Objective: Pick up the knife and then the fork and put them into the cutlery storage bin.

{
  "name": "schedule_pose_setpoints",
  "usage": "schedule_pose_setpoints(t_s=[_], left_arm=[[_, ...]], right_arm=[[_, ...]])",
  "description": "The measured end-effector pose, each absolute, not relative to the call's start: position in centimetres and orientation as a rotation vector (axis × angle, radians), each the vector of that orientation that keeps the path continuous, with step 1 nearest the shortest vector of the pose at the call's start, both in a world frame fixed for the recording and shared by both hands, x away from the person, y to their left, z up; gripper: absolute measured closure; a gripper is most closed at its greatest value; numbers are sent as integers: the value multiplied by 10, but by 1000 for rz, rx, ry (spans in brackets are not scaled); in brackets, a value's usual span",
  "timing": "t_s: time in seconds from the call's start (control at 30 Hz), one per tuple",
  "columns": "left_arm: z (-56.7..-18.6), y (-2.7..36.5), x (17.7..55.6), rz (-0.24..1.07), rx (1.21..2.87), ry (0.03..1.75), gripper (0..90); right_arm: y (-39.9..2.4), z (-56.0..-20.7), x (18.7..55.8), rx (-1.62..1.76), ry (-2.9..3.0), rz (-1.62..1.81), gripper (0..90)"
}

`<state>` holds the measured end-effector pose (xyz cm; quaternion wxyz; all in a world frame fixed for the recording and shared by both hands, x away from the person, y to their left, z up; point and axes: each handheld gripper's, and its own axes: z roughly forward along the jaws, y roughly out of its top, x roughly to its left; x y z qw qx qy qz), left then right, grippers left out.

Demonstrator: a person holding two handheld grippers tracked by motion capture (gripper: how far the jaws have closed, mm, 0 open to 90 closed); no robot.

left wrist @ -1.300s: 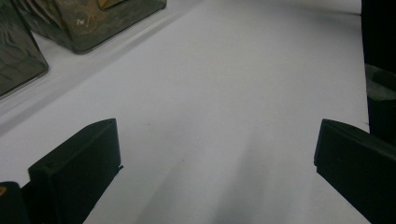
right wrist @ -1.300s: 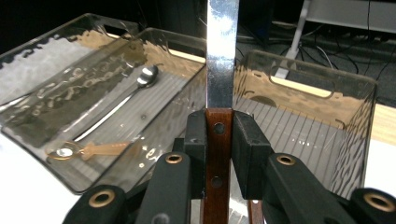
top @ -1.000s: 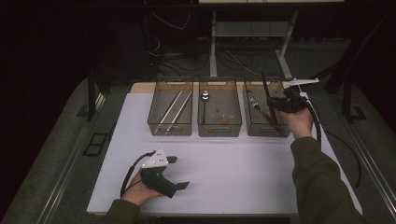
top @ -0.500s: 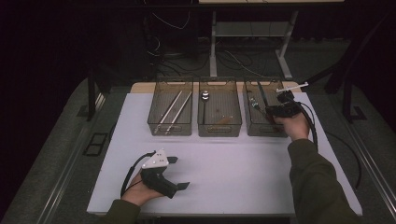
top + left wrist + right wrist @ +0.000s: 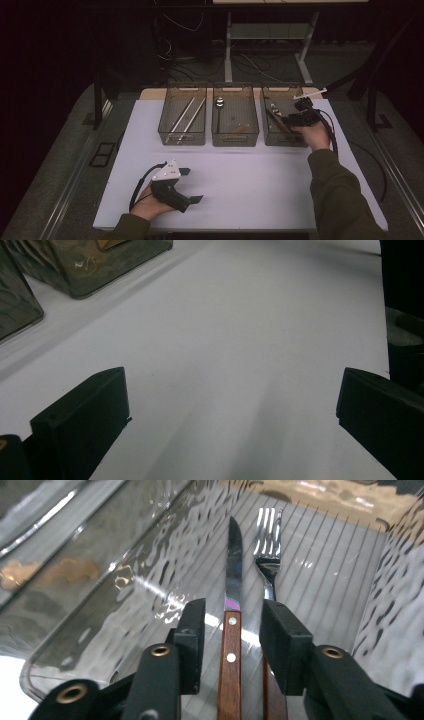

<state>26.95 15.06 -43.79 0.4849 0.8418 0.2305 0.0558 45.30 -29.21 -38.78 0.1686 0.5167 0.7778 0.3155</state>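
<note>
Lying in the right bin [image 5: 350, 570], wooden-handled knife [image 5: 231, 645] hides the fork [image 5: 268, 535] handle; right tool [image 5: 231, 645], just opening, straddles it unpinched.

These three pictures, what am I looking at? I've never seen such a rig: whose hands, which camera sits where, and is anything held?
A person holds a two-jaw gripper in each hand. The high view looks down on a white table with three clear bins. The other two cameras ride on the grippers.

The left gripper rests on the table, jaws wide apart with nothing between them.

The right gripper is in the right bin. Its jaws have just been opening; a knife lies between them, pads clear of it. A fork lies beside it.
</note>
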Motion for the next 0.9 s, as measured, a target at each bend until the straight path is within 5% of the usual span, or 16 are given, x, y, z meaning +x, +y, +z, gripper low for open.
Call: schedule_pose_setpoints(t_s=[0.5, 0.9], left_arm=[[-438, 152, 271, 144, 2046, 577, 0], [-437, 155, 273, 149, 2046, 578, 0]], right_arm=[[-297, -369, 433, 1413, 2163, 1028, 290], [-297, -370, 405, 1339, 2166, 1193, 190]])
